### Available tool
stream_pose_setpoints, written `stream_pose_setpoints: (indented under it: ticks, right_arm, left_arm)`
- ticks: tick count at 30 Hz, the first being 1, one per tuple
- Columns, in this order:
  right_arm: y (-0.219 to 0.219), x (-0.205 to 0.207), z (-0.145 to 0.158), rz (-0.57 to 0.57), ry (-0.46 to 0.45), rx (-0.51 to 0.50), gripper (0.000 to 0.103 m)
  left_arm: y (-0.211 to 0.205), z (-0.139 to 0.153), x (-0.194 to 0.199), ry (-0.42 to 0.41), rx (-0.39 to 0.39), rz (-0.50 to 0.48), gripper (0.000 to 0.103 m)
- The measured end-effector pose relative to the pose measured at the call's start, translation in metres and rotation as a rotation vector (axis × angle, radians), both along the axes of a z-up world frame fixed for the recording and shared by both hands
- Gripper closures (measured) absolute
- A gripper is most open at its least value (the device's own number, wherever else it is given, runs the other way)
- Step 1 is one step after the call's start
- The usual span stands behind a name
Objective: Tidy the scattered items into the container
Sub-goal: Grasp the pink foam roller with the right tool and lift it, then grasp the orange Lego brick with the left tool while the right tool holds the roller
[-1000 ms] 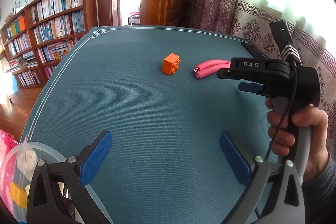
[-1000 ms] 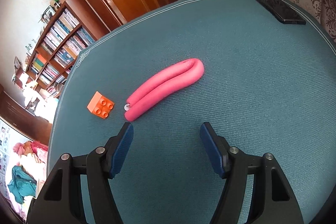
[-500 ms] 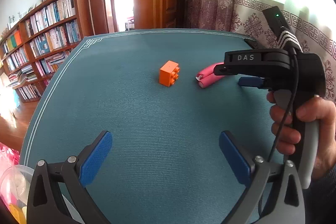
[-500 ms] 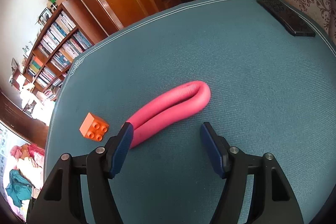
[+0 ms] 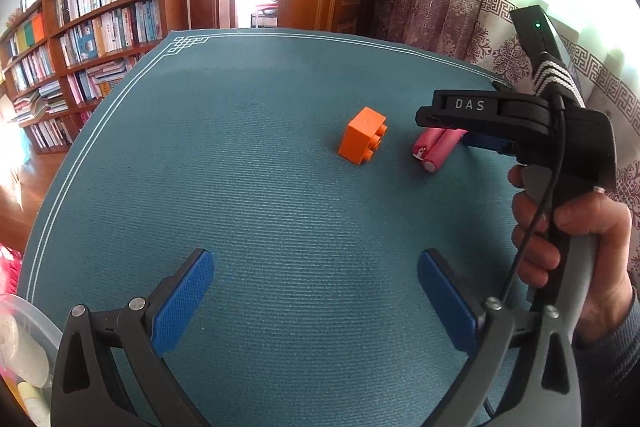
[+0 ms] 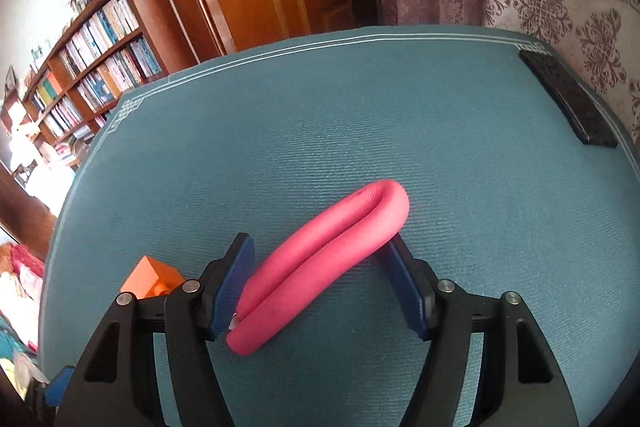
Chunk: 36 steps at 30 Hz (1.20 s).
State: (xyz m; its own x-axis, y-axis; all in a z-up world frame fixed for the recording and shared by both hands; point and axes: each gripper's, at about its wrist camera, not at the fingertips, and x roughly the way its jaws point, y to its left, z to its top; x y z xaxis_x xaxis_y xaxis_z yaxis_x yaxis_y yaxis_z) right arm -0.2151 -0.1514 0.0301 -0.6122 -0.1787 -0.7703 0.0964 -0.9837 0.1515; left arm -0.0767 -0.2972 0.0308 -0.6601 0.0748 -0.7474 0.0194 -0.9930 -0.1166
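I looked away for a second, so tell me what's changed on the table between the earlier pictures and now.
The right gripper has moved forward and down, so the folded pink foam tube now lies between its open jaws, not yet clamped. The left gripper has swung away from the clear container, still open and empty. The orange brick, tube and black phone haven't shifted.

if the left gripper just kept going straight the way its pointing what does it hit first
Probably the small orange plastic building brick, which lies ahead roughly on the open left gripper's centre line. Only bare teal woven table mat lies before it, though depth is uncertain.
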Motion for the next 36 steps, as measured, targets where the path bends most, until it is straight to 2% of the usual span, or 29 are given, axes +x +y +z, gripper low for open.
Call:
stream_pose_setpoints:
  ticks: [2, 3, 5, 7, 13, 18, 27, 31, 36]
  right_arm:
    - [-0.008, 0.002, -0.001, 0.029, 0.031, 0.061, 0.035]
    - [-0.009, 0.004, -0.002, 0.043, 0.04, 0.067, 0.039]
    - [-0.003, 0.008, -0.003, 0.057, 0.042, 0.057, 0.046]
    - [0.002, 0.01, -0.003, 0.058, 0.039, 0.057, 0.064]
    - [0.029, 0.02, -0.004, 0.058, 0.009, -0.032, 0.076]
    - [0.057, 0.036, -0.006, 0.054, -0.002, -0.09, 0.078]
    - [0.084, 0.067, -0.011, 0.06, -0.003, -0.124, 0.078]
    - [0.086, 0.069, -0.01, 0.064, 0.0, -0.142, 0.078]
    - [0.088, 0.069, -0.012, 0.068, 0.005, -0.161, 0.078]
  left_arm:
    - [0.0, -0.001, 0.0, -0.004, 0.003, 0.003, 0.001]
    - [0.0, -0.001, 0.0, -0.005, 0.002, 0.006, 0.001]
    - [0.0, -0.002, 0.0, -0.008, 0.002, 0.01, 0.001]
    - [-0.001, -0.002, -0.001, -0.013, 0.004, 0.016, 0.001]
    - [-0.001, -0.003, -0.002, -0.034, 0.035, 0.032, 0.001]
    - [0.003, 0.001, 0.0, -0.028, 0.043, 0.038, 0.001]
    - [0.017, 0.003, 0.0, -0.018, 0.019, 0.033, 0.001]
    - [0.021, 0.0, -0.012, -0.01, -0.004, 0.051, 0.001]
    - [0.018, -0.003, -0.036, 0.003, -0.012, 0.119, 0.001]
